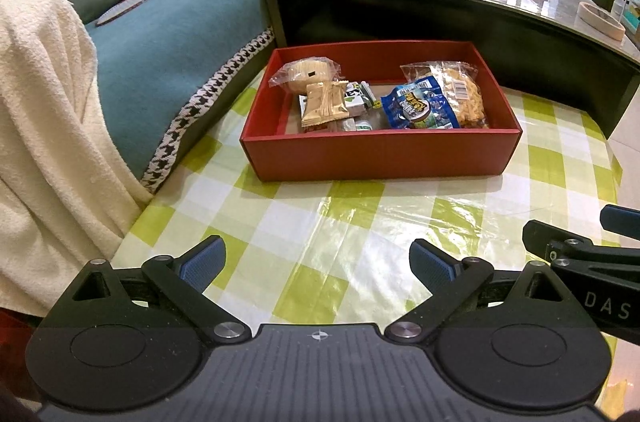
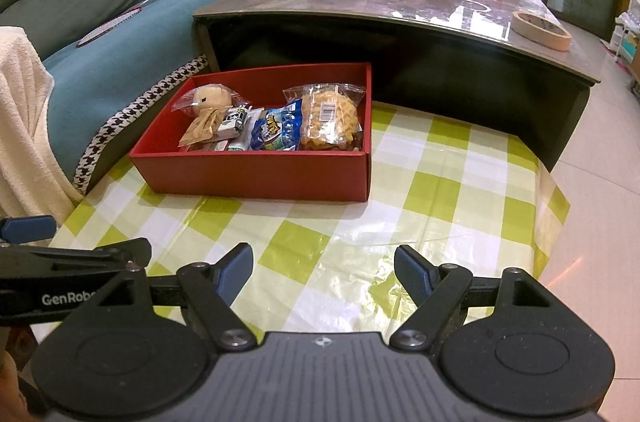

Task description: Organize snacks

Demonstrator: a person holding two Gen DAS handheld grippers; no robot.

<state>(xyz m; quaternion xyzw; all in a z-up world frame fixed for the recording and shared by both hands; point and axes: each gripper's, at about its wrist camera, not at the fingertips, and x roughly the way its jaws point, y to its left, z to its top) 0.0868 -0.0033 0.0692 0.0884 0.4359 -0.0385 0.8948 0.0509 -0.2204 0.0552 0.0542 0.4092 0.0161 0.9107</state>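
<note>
Only the right wrist view shows the tape roll [image 2: 542, 30] whole.

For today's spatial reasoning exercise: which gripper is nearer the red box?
Left, slightly. The left gripper faces the red box nearly head-on; the right gripper sits beside it, farther right, box ahead-left.

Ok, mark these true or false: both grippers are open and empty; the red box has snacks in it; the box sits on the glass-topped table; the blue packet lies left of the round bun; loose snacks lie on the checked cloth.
1. True: left gripper and right gripper are open, empty.
2. True: red box holds snacks.
3. False: it sits on the checked cloth.
4. False: blue packet lies right of the bun.
5. False: none visible.
</note>
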